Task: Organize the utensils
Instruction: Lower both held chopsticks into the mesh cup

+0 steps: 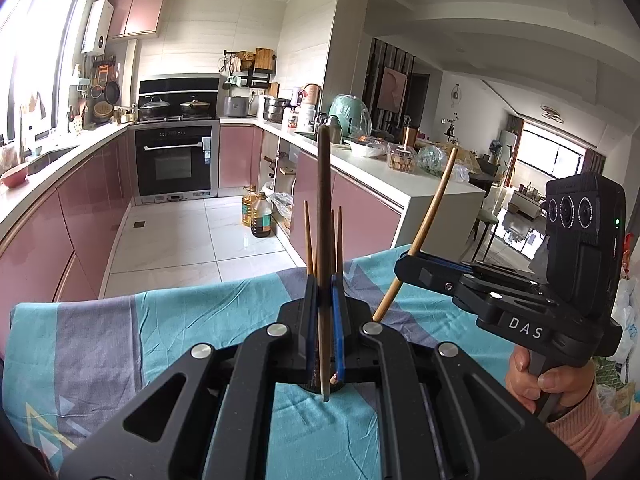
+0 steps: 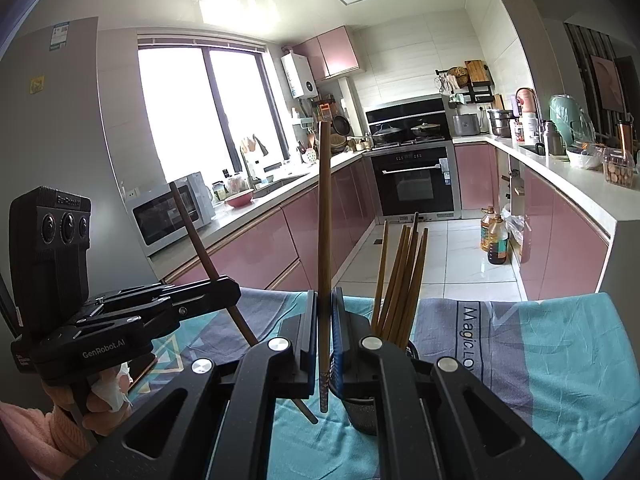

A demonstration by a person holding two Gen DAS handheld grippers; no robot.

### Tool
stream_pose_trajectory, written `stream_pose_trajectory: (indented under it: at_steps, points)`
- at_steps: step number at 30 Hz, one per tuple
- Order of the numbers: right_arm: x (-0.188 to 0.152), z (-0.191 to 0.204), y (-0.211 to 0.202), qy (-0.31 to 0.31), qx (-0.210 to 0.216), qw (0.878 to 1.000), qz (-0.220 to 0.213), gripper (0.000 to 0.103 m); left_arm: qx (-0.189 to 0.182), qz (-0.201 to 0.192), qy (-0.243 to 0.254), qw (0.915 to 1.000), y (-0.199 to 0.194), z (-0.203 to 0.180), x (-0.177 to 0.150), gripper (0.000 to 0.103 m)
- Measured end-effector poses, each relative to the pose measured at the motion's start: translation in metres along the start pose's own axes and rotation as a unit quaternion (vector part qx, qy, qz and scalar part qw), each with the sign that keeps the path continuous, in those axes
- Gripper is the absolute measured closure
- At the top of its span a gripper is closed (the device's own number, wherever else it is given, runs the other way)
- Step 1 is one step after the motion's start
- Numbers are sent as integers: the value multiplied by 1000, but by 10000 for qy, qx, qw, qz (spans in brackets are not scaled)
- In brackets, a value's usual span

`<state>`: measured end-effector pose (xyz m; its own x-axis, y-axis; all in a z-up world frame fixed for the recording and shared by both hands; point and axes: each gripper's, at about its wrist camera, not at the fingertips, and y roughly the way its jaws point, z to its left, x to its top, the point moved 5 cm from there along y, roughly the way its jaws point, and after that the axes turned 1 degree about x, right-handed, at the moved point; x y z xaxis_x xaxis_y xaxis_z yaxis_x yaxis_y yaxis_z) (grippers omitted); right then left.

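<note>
In the left wrist view my left gripper (image 1: 323, 284) is shut on a dark brown chopstick (image 1: 323, 200) that stands almost upright. Several lighter chopsticks (image 1: 307, 236) poke up just behind the jaws; what holds them is mostly hidden. At right, my right gripper (image 1: 404, 268) grips a light wooden chopstick (image 1: 432, 208) that leans right. In the right wrist view that gripper (image 2: 325, 300) holds the same chopstick (image 2: 325, 208) upright. Beside it a dark mesh cup (image 2: 362, 412) holds several chopsticks (image 2: 404, 280). At left, the left gripper (image 2: 232, 284) carries the tilted dark chopstick (image 2: 196, 232).
A teal and grey cloth (image 1: 160, 320) (image 2: 540, 360) covers the table under both grippers. Beyond its far edge lie a tiled floor with oil bottles (image 1: 256, 216), pink cabinets, an oven (image 2: 412, 180) and a microwave (image 2: 168, 212). A hand in a pink sleeve (image 1: 552, 384) holds the right gripper.
</note>
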<state>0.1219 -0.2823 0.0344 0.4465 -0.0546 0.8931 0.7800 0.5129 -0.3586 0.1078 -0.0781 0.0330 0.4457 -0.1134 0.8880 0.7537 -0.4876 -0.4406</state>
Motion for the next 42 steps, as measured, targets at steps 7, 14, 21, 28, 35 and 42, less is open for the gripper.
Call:
stream_pose_trajectory:
  at_steps: [7, 14, 21, 28, 35, 42]
  points:
    - [5, -1, 0, -20, 3, 10000, -53, 97, -15, -55, 26, 10000, -2, -2, 4, 96]
    - [6, -3, -1, -14, 6, 10000, -80, 97, -3, -69, 29, 10000, 1, 1, 7, 96]
    - [11, -3, -3, 1, -20, 9999, -152, 97, -2, -149, 32, 9999, -2, -1, 12, 96]
    - [12, -1, -6, -18, -39, 9998, -194, 97, -39, -233, 54, 9997, -5, -2, 19, 96]
    - [18, 1, -6, -38, -79, 9997, -236, 97, -68, -310, 95, 9995, -9, -7, 26, 96]
    - [20, 2, -6, -68, -108, 9996, -262, 97, -77, -324, 110, 9994, -12, -10, 27, 96]
